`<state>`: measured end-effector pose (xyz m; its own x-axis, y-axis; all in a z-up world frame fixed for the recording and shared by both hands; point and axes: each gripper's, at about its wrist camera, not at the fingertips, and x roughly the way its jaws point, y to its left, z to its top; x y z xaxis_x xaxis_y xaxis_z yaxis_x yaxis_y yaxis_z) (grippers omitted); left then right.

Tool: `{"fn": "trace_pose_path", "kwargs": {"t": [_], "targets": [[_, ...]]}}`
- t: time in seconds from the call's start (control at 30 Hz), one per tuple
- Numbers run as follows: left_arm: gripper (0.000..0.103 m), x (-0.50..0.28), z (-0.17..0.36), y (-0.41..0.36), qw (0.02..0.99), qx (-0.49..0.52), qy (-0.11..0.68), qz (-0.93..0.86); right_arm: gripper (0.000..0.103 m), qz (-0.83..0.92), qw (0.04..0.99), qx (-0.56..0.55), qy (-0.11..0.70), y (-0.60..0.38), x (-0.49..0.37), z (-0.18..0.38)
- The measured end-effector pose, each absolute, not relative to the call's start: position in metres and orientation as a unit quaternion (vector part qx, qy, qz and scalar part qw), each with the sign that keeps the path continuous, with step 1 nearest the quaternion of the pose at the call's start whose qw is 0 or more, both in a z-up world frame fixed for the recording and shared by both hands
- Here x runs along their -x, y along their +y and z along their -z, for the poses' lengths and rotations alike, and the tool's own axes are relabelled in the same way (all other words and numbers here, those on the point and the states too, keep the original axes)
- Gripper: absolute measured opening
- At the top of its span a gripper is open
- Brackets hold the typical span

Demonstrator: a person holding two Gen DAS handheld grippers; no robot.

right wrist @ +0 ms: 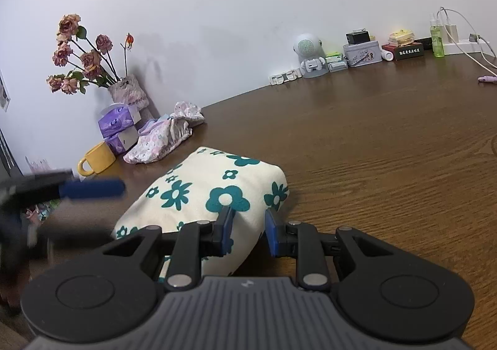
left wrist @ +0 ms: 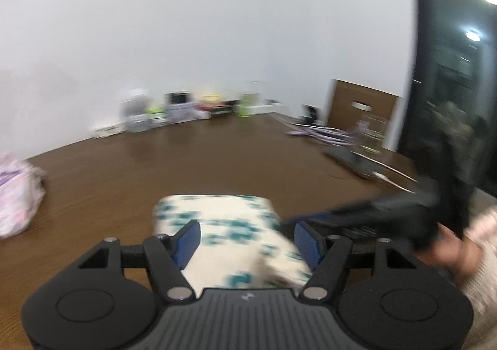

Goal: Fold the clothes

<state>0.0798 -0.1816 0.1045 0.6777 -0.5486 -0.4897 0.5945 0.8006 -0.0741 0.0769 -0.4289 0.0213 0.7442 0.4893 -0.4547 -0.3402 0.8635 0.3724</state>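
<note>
A folded cream cloth with teal flowers lies on the brown wooden table. In the right wrist view my right gripper sits at the cloth's near right corner, its blue pads close together with the thick fold pinched between them. The left wrist view is blurred. There my left gripper stands wide open over the same cloth, which lies between the pads without being squeezed. The left gripper's blue finger shows as a smear to the left of the cloth. The right gripper and a hand appear at the right edge.
A heap of pink patterned clothes lies at the back left beside a yellow mug, tissue packs and a vase of dried roses. Small boxes and bottles line the wall. Purple hangers lie far right.
</note>
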Motion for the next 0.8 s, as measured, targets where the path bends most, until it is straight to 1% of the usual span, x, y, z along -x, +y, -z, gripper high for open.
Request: {"fn": "trace_pose_path", "kwargs": {"t": [0.07,0.1,0.13,0.27,0.43,0.57,0.63,0.73,0.8], "targets": [[0.061,-0.094,-0.100,-0.179,0.913,-0.040,0.269,0.302,0.024,-0.226,0.923,-0.134,0.280,-0.427,-0.076,-0.020],[0.055,-0.102,-0.095,-0.180,0.909,-0.039,0.283,0.305,0.024,-0.227,0.923,-0.133,0.281,-0.425,-0.076,-0.019],[0.052,-0.106,-0.090,-0.182,0.906,-0.044,0.292,0.304,0.024,-0.227,0.923,-0.132,0.283,-0.423,-0.076,-0.019],[0.052,-0.112,-0.081,-0.189,0.905,-0.076,0.297,0.296,0.026,-0.220,0.928,-0.116,0.277,-0.416,-0.070,-0.023],[0.052,-0.121,-0.099,-0.174,0.900,-0.025,0.302,0.314,0.026,-0.242,0.932,-0.088,0.256,-0.404,-0.052,-0.039],[0.052,-0.142,-0.104,-0.183,0.895,-0.039,0.311,0.318,0.026,-0.273,0.926,-0.034,0.257,-0.372,-0.044,-0.046],[0.047,-0.152,-0.099,-0.192,0.886,-0.052,0.330,0.323,0.026,-0.274,0.925,-0.005,0.263,-0.355,-0.044,-0.044],[0.048,-0.163,-0.088,-0.201,0.880,-0.071,0.343,0.321,0.026,-0.268,0.924,0.038,0.268,-0.339,-0.040,-0.039],[0.048,-0.165,-0.086,-0.201,0.878,-0.066,0.346,0.323,0.026,-0.268,0.923,0.064,0.270,-0.331,-0.035,-0.038]]}}
